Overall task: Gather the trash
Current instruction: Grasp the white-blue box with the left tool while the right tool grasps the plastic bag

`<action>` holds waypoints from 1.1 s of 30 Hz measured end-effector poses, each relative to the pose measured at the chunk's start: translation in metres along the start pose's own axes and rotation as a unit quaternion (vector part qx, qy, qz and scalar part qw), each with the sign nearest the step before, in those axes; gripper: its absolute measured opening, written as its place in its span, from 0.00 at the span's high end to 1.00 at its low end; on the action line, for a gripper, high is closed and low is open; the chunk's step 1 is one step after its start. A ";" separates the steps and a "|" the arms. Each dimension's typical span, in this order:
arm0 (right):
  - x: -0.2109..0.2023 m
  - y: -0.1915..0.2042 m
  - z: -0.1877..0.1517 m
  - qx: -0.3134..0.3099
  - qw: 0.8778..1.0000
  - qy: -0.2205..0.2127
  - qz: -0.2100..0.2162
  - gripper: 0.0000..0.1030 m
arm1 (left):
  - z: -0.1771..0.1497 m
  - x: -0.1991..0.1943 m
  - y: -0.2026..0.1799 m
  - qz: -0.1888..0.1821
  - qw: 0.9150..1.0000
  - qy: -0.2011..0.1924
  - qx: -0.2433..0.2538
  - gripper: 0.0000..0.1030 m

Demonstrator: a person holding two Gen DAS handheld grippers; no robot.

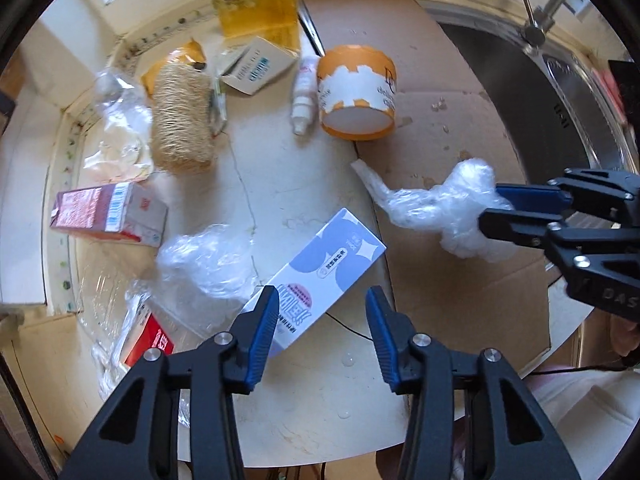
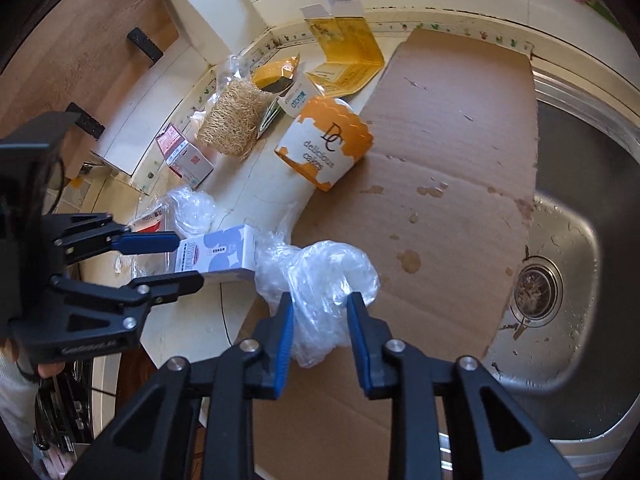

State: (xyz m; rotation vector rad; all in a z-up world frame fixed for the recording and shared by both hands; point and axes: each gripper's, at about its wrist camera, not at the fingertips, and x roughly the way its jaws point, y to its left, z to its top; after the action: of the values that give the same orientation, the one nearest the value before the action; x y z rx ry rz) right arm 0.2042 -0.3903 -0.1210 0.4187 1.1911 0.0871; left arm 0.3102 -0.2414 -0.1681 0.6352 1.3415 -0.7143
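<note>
Trash spread over a cream desk beside a steel sink.
A brown cardboard sheet bridges the desk edge and sink, its middle bare. An orange tub reading "DC delicious cakes" lies tipped at its corner. The right hand-held gripper pinches a crumpled clear plastic bag above the cardboard. The left hand-held gripper stands wide, 2 fingers flanking the end of a blue-and-white carton lying flat on the desk.
</note>
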 end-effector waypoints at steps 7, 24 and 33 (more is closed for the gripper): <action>-0.008 -0.013 -0.008 0.020 1.000 0.001 0.005 0.75 | 0.017 0.009 -0.014 0.023 0.998 0.020 0.058 0.58; -0.012 -0.016 -0.022 0.032 0.999 -0.002 0.010 0.75 | 0.033 0.044 -0.021 0.092 0.983 0.091 0.129 0.52; -0.025 -0.011 -0.026 0.032 0.999 -0.015 0.012 0.75 | 0.023 0.027 0.009 0.104 0.992 0.077 0.003 0.68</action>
State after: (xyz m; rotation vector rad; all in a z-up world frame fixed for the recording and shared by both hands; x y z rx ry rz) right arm 0.1693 -0.4005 -0.1105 0.4891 1.1615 0.0631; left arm 0.3339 -0.2555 -0.1915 0.8358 1.3910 -0.5092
